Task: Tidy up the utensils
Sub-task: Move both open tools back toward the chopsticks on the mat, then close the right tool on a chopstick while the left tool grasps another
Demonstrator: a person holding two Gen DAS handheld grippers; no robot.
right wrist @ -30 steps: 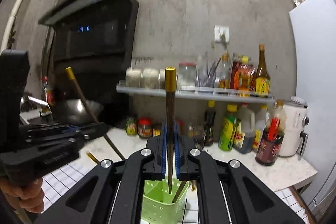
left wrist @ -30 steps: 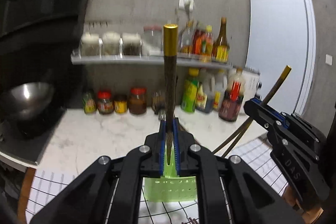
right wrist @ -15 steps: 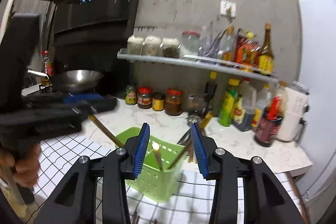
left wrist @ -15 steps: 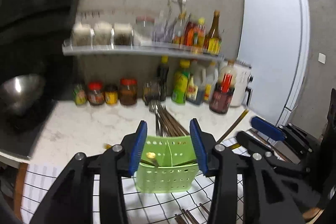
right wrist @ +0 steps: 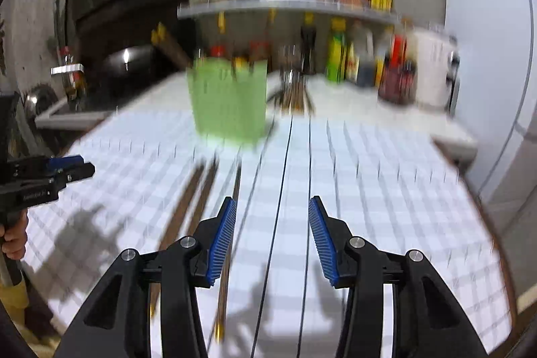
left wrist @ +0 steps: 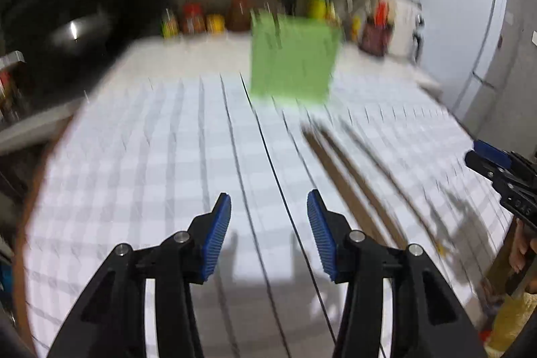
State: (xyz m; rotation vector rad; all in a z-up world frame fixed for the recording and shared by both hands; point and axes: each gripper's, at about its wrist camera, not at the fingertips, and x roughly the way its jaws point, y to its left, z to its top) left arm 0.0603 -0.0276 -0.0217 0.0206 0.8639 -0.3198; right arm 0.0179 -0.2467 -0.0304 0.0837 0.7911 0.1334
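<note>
A green perforated utensil holder (left wrist: pixel 293 62) stands at the far side of the checked cloth, with gold-tipped chopsticks in it; it also shows in the right wrist view (right wrist: pixel 230 101). Several dark chopsticks (left wrist: pixel 355 163) lie loose on the cloth; in the right wrist view (right wrist: pixel 194 200) they lie left of my right gripper. My left gripper (left wrist: pixel 268 223) is open and empty above the cloth. My right gripper (right wrist: pixel 270 228) is open and empty. Both views are motion-blurred.
A white checked cloth (right wrist: pixel 369 190) covers the table. Behind it run a marble counter with jars and sauce bottles (right wrist: pixel 339 56), a shelf (right wrist: pixel 285 5), a wok at left (right wrist: pixel 131 62) and a white fridge at right (left wrist: pixel 453 5).
Both grippers were shut on gold-tipped chopsticks a second ago. They opened and dropped them into the green holder, then pulled back and down toward the cloth.
</note>
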